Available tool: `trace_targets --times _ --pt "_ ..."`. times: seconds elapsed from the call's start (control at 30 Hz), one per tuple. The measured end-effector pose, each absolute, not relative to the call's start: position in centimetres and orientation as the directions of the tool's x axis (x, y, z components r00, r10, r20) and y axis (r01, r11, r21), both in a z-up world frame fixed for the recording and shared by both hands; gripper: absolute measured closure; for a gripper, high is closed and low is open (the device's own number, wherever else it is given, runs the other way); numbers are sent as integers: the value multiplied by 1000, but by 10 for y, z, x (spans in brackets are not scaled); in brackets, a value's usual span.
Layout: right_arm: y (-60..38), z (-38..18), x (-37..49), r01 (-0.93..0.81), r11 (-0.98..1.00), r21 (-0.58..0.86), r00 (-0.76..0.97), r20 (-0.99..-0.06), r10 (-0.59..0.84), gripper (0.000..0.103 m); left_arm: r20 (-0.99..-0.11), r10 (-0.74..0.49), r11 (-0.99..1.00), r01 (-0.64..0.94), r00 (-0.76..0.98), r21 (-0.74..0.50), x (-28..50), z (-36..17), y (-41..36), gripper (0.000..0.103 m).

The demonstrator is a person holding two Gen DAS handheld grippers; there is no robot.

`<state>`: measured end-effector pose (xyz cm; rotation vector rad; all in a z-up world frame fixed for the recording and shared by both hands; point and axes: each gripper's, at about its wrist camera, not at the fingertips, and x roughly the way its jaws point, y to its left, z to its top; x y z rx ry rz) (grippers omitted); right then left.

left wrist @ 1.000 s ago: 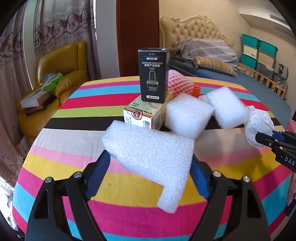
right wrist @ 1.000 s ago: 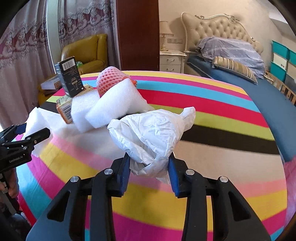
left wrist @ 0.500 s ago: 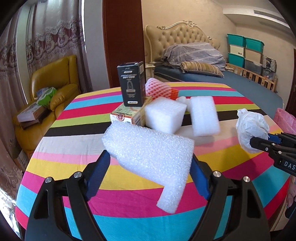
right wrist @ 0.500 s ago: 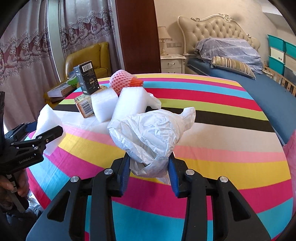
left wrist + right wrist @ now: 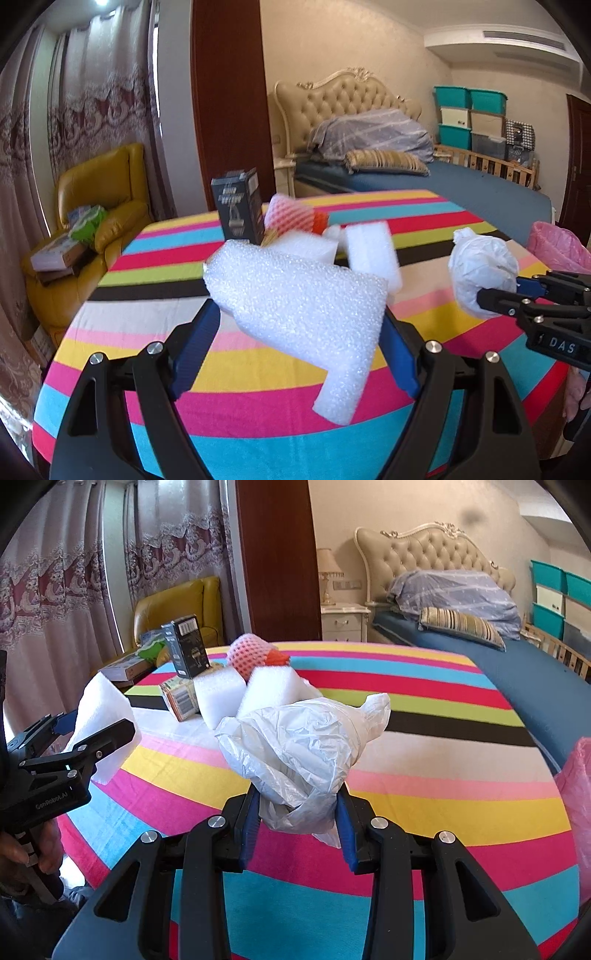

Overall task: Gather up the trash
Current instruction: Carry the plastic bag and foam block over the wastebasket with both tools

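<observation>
Foam block [image 5: 299,314] (bag [image 5: 299,753]) firmly clamped

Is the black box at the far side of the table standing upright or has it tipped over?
Upright. The black box stands on its narrow end atop the small carton, barcode panel up, leaning slightly.

Left wrist view: looks forward along the left gripper [image 5: 299,343] from just above the near edge of the striped table [image 5: 155,284], facing the bed [image 5: 461,184] and armchair [image 5: 99,206]. Right wrist view: looks along the right gripper [image 5: 297,823] from the same near side, set further right and turned slightly left. Both are close, with fingers filling the lower frame. Shared: the tabletop, the black box [image 5: 238,210] [image 5: 186,651], the foam blocks [image 5: 371,251] [image 5: 218,698], bed and armchair; each view catches the other gripper at its edge
</observation>
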<state>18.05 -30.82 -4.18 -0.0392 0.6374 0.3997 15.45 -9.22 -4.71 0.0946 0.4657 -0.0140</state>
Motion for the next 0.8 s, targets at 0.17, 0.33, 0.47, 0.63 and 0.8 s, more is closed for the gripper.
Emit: trace_targets --times 0.17,0.33,0.47,0.63,0.8 --pt "-313 -34 173 -370 926 77 761 -546 350 67 -410 -3 993 49 912 103 149 -40 -100 23" --pt "-321 -29 169 -356 931 80 782 -520 343 67 -400 -16 993 61 916 99 148 -34 -108 23" --pt "-329 -26 165 -343 936 82 794 -507 336 67 -392 -27 992 75 919 106 149 -30 -115 23" --pt "-339 -22 159 -330 941 79 810 -488 325 67 -378 -68 988 116 923 106 151 -23 -134 23" --pt "-353 -15 153 -305 950 67 833 -465 300 67 -361 -111 980 162 926 112 153 -18 -157 23"
